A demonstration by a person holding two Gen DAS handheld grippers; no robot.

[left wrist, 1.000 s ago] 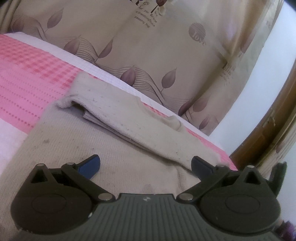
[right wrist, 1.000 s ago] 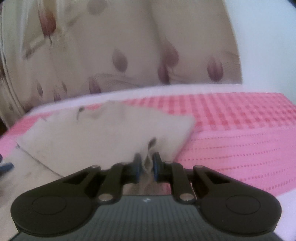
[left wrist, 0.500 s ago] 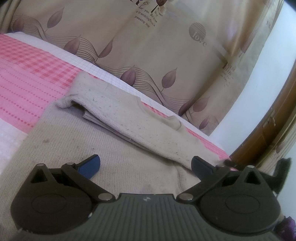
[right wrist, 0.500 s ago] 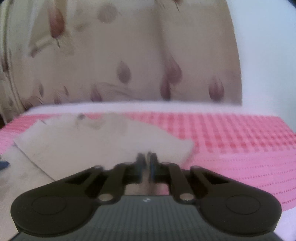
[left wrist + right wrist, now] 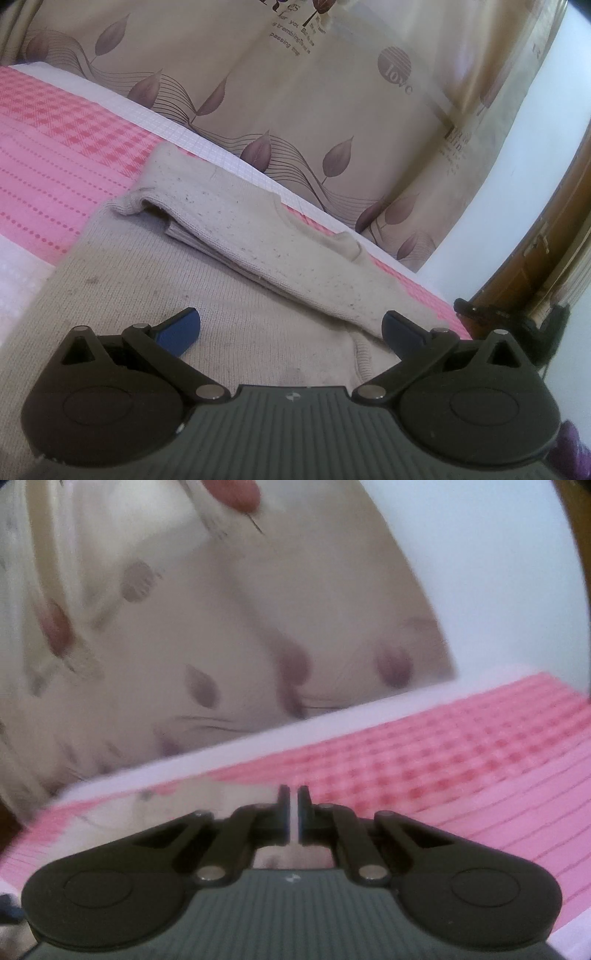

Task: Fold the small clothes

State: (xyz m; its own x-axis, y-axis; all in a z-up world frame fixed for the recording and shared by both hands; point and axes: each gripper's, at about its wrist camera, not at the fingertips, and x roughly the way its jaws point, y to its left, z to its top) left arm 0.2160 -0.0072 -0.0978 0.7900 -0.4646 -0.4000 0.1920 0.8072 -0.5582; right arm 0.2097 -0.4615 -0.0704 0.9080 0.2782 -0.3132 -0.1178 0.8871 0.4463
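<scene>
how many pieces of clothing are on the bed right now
1 that I can see: a beige knit sweater lying on the pink bedspread, its top part folded over, right under the open left tool. More could lie outside both views.

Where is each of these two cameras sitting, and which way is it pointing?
Left wrist: rides on the left tongs, low over the beige sweater, facing the curtain; open blue-tipped fingers show.
Right wrist: rides on the right tongs, tilted and blurred, facing curtain; fingers nearly closed.
Shared: pink bedspread, curtain, sweater.
</scene>
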